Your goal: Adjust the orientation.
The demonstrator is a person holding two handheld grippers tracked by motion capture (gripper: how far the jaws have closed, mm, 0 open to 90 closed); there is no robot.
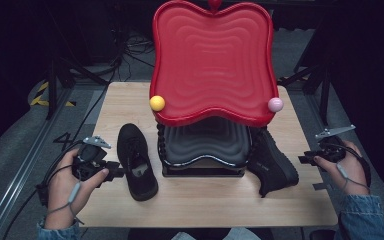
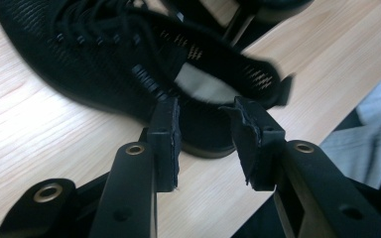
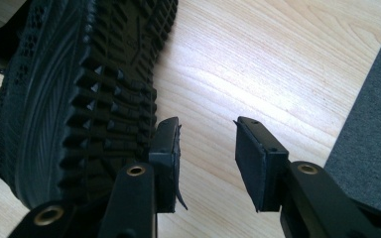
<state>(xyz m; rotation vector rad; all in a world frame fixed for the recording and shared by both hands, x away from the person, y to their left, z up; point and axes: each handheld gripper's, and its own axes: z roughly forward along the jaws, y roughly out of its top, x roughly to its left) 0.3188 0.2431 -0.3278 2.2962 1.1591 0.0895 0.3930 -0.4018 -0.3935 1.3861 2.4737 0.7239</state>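
Two black shoes on counter (image 1: 205, 200): upright shoe (image 1: 136, 161) by left claw (image 2: 206, 134), tipped shoe (image 1: 272, 165) by right claw (image 3: 207, 148). Both claws wide, empty. Right gripper view reveals tread; left gripper view insole.

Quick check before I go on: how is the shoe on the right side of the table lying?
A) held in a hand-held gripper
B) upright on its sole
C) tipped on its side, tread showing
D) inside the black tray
C: the right shoe lies tipped beside the black tray, and its tread faces the open right hand-held gripper.
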